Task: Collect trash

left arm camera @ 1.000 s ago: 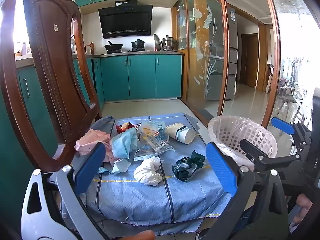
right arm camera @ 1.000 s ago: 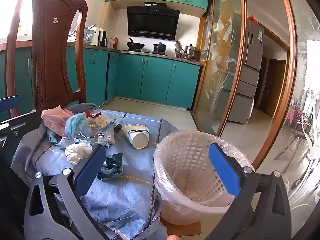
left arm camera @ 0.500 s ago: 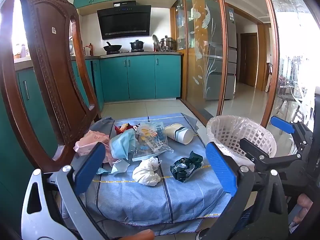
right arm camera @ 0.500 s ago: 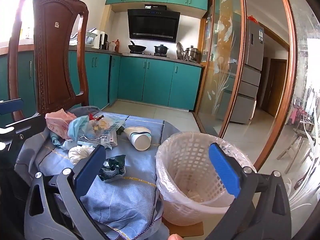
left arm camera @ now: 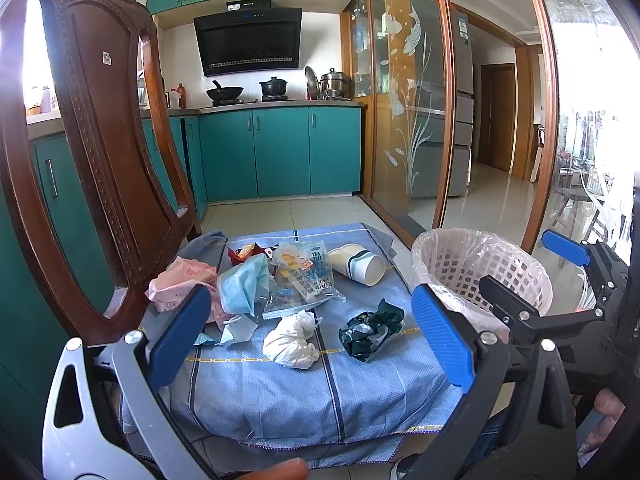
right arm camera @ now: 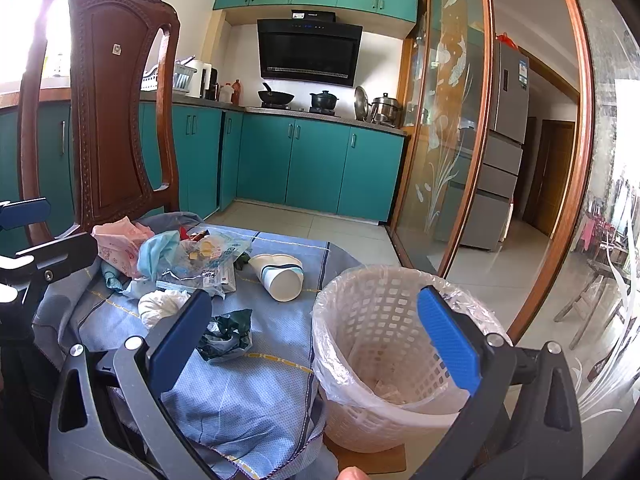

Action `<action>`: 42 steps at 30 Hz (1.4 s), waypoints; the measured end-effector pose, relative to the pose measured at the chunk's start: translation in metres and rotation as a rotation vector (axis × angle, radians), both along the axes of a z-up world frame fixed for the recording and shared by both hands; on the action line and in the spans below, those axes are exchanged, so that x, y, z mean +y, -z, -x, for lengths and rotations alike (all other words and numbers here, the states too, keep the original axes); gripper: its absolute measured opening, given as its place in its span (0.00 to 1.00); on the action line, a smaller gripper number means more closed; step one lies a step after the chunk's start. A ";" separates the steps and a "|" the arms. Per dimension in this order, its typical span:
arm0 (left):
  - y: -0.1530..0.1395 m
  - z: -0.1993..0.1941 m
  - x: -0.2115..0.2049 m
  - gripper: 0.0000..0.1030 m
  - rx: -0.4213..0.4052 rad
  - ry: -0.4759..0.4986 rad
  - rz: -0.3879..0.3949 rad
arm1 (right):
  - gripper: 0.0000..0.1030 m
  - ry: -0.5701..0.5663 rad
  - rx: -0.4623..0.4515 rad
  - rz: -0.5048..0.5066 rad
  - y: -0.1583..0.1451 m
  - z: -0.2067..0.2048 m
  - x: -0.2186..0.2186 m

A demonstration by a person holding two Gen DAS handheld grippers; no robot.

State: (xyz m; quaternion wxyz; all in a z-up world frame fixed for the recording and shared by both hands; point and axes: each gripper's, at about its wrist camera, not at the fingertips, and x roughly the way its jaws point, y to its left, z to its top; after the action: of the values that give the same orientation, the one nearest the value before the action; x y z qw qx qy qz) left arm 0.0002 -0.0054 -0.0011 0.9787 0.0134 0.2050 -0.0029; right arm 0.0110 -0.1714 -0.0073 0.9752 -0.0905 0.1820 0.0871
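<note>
Trash lies on a blue cloth over a chair seat: a white tissue wad, a dark green crumpled wrapper, a tipped paper cup, a clear snack bag, a blue face mask and a pink wrapper. A white lattice bin with a plastic liner stands right of the cloth. My left gripper is open and empty, hovering before the tissue wad. My right gripper is open and empty, over the bin's near left rim; it shows in the left wrist view.
A carved wooden chair back rises at the left. Teal kitchen cabinets stand behind. A glass sliding door with a wooden frame is to the right. Tiled floor lies beyond the cloth.
Both views have shifted slightly; the trash and the bin sit a little closer and lower in frame. Both grippers stay open and empty.
</note>
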 end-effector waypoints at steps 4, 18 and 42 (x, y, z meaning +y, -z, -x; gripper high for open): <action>0.000 0.000 0.000 0.97 0.000 0.000 0.000 | 0.97 -0.005 0.001 0.003 0.001 0.000 -0.001; 0.002 0.001 0.002 0.97 0.005 0.000 0.000 | 0.97 -0.004 -0.001 0.001 0.001 0.000 -0.001; 0.002 0.000 0.001 0.97 0.006 0.000 -0.001 | 0.97 -0.004 -0.006 0.000 0.005 0.001 -0.001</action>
State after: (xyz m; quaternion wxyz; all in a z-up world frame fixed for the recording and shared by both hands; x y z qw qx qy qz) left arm 0.0001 -0.0043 -0.0030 0.9780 0.0136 0.2082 -0.0026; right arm 0.0104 -0.1727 -0.0118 0.9756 -0.0913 0.1790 0.0886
